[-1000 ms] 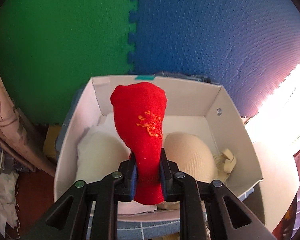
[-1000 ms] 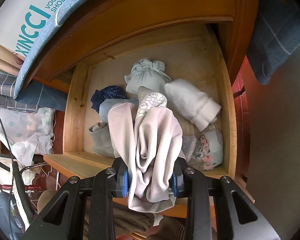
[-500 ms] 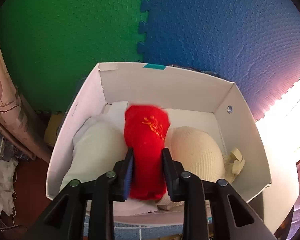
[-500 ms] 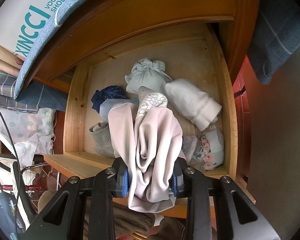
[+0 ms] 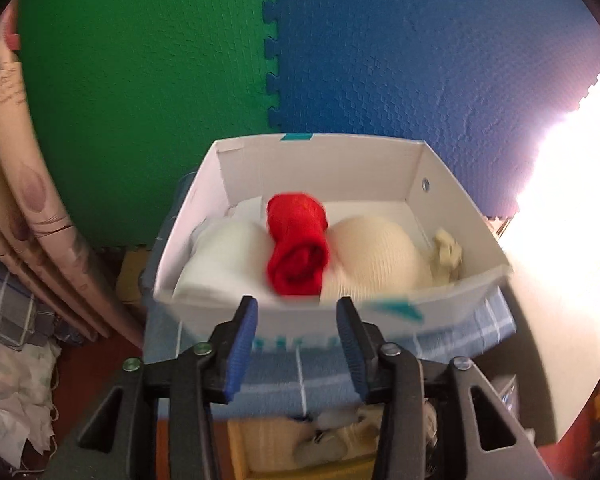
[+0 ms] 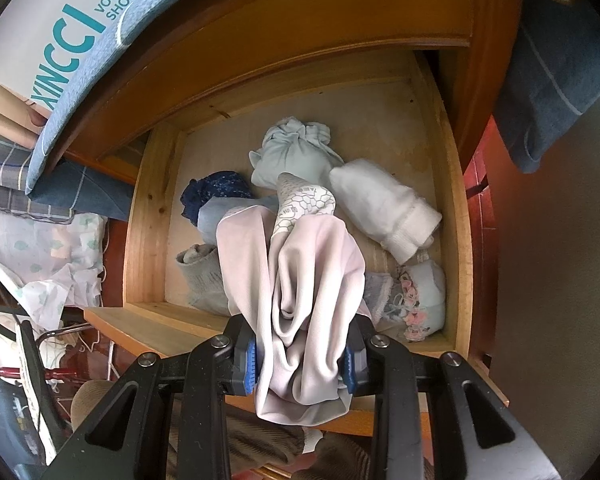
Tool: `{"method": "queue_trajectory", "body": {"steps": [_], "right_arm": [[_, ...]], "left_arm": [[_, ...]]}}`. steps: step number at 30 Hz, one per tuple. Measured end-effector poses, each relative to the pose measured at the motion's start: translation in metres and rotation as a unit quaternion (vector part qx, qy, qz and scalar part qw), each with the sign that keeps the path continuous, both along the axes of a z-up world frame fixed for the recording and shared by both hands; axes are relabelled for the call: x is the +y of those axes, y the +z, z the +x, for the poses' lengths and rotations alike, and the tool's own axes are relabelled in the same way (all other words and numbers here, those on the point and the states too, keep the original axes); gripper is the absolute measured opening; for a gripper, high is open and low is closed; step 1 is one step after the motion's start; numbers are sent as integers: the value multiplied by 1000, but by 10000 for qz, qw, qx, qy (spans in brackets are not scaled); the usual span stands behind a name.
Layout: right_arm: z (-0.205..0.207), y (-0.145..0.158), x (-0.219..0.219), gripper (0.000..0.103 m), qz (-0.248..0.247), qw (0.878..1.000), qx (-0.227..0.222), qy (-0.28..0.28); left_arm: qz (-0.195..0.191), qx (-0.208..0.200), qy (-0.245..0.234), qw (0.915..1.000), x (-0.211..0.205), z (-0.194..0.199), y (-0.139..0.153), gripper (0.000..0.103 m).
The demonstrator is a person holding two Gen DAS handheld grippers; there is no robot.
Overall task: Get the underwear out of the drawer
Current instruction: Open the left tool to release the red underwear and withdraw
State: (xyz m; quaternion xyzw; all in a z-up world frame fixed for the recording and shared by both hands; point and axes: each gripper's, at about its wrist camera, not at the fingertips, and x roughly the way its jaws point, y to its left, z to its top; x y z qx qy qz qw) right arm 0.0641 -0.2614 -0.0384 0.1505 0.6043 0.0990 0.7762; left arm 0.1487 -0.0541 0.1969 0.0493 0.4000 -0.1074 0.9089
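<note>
In the left wrist view a rolled red garment [image 5: 298, 244] lies in a white cardboard box [image 5: 316, 156], between a white bundle [image 5: 228, 256] and a cream one [image 5: 372, 256]. My left gripper [image 5: 298, 334] hangs just short of the box's near wall, its jaws opening, nothing between them. In the right wrist view my right gripper [image 6: 300, 364] is shut on a pale pink garment [image 6: 300, 292] held above the open wooden drawer [image 6: 446, 216]. The drawer still holds several rolled pieces, among them a pale blue bundle [image 6: 294, 156] and a white roll [image 6: 384, 204].
Green [image 5: 140, 80] and blue [image 5: 400, 60] foam mats lie behind the box. Curtain fabric [image 5: 16, 184] hangs at the left. A shoe box lid [image 6: 72, 36] and folded cloths sit left of the drawer. A blue cloth [image 6: 556, 68] hangs at the right.
The left gripper let go of the red garment, which now lies in the box, and drew back from it with wider jaws. The right gripper and its pink garment stayed still.
</note>
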Motion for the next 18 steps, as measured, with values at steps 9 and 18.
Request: {"method": "queue_trajectory", "body": {"steps": [9, 18], "right_arm": [[0, 1, 7, 29, -296, 9995, -59, 64], [-5, 15, 9, 29, -463, 9978, -456, 84]], "left_arm": [[64, 217, 496, 9985, 30, -73, -66, 50], [2, 601, 1337, 9892, 56, -107, -148, 50]]}}
